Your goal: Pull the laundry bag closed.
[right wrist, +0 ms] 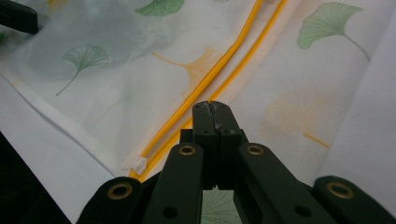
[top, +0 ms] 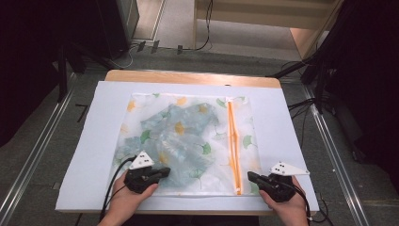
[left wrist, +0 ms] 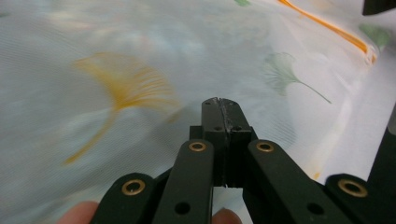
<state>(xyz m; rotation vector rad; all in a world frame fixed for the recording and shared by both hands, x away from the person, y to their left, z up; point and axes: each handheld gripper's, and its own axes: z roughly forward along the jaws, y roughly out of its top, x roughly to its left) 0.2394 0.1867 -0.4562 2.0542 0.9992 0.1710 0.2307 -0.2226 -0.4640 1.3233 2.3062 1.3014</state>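
- A translucent mesh bag (top: 188, 141) printed with ginkgo leaves lies flat on the white sheet (top: 282, 117) covering the worktop (top: 188, 76), with what looks like folded clothing inside.
- Its orange zipper (top: 234, 146) runs down the right side.
- The left gripper (top: 162, 173) sits over the bag's near left edge, jaws pressed together with nothing between them.
- The right gripper (top: 250, 177) sits at the bag's near right corner, just beside the zipper's end, jaws likewise closed and empty.
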